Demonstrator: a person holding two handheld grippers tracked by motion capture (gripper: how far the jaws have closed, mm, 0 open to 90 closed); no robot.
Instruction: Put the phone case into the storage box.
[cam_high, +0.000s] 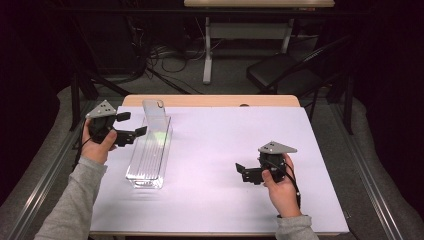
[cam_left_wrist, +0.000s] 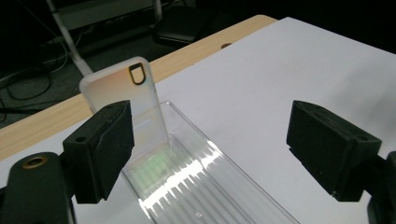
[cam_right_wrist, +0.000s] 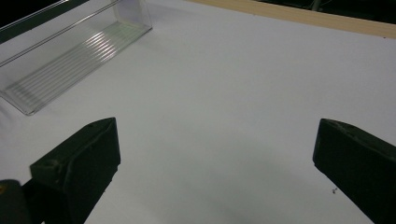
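Note:
A long clear ribbed plastic tray (cam_high: 150, 157) lies on the white table cover (cam_high: 225, 150), left of centre. A translucent phone case (cam_high: 153, 114) stands upright in the tray's far end, leaning on the end wall; it is the frosted case (cam_left_wrist: 126, 93) with a camera cutout in the left gripper view, where the tray (cam_left_wrist: 196, 182) runs toward me. My left gripper (cam_high: 131, 125) hovers open just left of the case, jaws wide with nothing between them. My right gripper (cam_high: 242, 172) is open low over bare cover at the right, pointing left; the tray (cam_right_wrist: 70, 56) lies far ahead of it.
A wooden table edge (cam_high: 210, 100) runs along the back. Beyond it stand a black chair (cam_high: 285, 70) and a desk frame (cam_high: 210, 45) with cables on the floor. Metal rails flank the table on both sides.

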